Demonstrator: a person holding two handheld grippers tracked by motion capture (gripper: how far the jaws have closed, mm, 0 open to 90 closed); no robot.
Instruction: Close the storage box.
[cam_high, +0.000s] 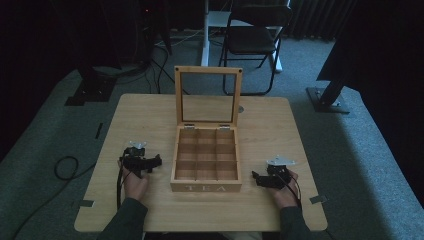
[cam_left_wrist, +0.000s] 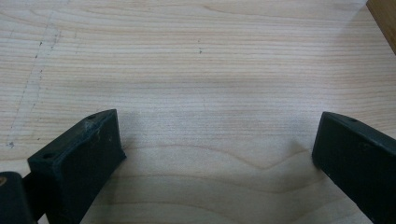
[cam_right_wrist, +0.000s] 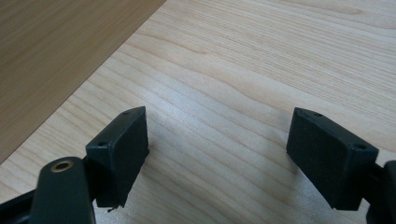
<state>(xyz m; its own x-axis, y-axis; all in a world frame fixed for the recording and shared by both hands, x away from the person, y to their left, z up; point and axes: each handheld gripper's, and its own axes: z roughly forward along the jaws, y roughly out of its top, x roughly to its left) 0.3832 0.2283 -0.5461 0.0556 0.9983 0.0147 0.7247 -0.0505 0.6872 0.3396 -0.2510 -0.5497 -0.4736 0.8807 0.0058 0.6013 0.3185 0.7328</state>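
Note:
A wooden tea box (cam_high: 206, 160) stands in the middle of the table with its glass-paned lid (cam_high: 207, 96) raised upright; its compartments look bare, and "TEA" is printed on its front. My left gripper (cam_high: 148, 163) rests on the table to the left of the box, held by a hand, and in the left gripper view (cam_left_wrist: 215, 144) its jaws stand wide apart over bare wood. My right gripper (cam_high: 259, 178) lies to the right of the box, and in the right gripper view (cam_right_wrist: 217, 140) it is open too, nothing between its jaws. The box's side wall (cam_right_wrist: 51, 56) shows at upper left there.
The light wooden table (cam_high: 150, 210) has bare wood on both sides of the box and along its front edge. A folding chair (cam_high: 252, 40) and stand bases (cam_high: 330, 97) sit on the carpet beyond the table. Cables (cam_high: 65, 167) lie on the floor at left.

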